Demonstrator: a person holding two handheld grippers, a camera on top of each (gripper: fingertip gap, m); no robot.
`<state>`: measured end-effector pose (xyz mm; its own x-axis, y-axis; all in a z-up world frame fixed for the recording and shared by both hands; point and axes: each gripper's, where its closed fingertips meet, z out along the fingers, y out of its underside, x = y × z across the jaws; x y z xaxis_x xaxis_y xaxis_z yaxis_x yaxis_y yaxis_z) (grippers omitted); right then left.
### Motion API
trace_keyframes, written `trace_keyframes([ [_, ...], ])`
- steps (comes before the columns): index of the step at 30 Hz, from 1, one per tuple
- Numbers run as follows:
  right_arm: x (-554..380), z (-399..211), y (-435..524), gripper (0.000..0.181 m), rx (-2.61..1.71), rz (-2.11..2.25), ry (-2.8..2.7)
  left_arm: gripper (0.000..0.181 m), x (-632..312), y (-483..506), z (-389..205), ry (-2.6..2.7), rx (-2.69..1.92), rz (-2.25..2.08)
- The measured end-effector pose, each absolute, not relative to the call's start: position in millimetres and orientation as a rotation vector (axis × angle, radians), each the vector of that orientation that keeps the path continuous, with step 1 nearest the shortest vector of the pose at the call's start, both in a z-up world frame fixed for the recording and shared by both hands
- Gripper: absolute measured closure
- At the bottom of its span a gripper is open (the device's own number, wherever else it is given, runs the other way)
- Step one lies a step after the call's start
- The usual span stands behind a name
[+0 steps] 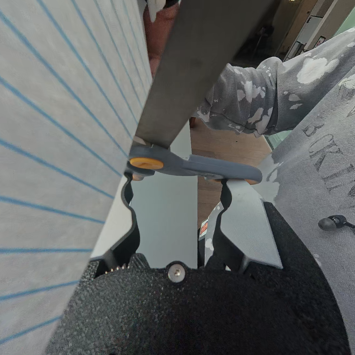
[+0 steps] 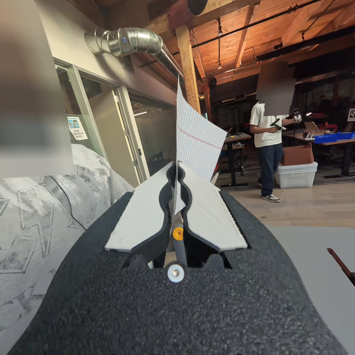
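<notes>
Grey-handled scissors [image 1: 192, 165] with an orange pivot lie across the fingertips of the left gripper [image 1: 177, 178]. Its jaws stand wide apart, and whether they actually grip the handle cannot be told. The steel blade [image 1: 182, 76] runs up and to the right from the pivot, its long axis following the near edge of the lined paper [image 1: 57, 134], which hangs in the air just to its left. The right gripper [image 2: 176, 165] is pinched nearly closed on that sheet [image 2: 197, 138], holding it upright, clear of any surface. Beyond the tips the paper fans into an upright edge and a flap leaning right; a cut cannot be confirmed. In this view the scissors [image 2: 177, 233] show edge-on between the jaws, pointing away along the sheet.
</notes>
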<state>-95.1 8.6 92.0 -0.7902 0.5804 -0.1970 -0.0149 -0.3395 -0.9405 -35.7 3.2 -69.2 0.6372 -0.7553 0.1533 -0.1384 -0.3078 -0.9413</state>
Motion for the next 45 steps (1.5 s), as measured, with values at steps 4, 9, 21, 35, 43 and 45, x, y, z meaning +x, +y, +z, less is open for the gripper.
trace_keyframes([
  [4,-93.9,66.6,19.8,0.181,-0.907,2.052,-1.567,0.09,-44.5,-3.8,-72.0,0.711,-1.827,-0.743],
  [9,-92.4,54.7,26.5,0.181,-1.053,1.893,-1.621,0.094,-46.6,-8.7,-78.5,0.738,-1.86,-0.751],
  [21,-86.4,45.6,24.6,0.181,-1.273,1.785,-1.816,0.099,-38.3,-11.8,-110.3,0.886,-2.018,-0.772],
  [35,-80.9,24.9,37.0,0.181,-1.355,1.774,-1.832,0.123,-40.7,-15.3,-124.8,0.948,-2.084,-0.778],
  [43,-76.5,27.9,52.3,0.181,-1.341,1.758,-1.786,0.135,-40.1,-15.9,-122.4,0.949,-2.059,-0.812],
  [45,-75.9,28.7,52.6,0.181,-1.334,1.751,-1.789,0.139,-39.5,-15.7,-120.8,0.948,-2.046,-0.822],
])
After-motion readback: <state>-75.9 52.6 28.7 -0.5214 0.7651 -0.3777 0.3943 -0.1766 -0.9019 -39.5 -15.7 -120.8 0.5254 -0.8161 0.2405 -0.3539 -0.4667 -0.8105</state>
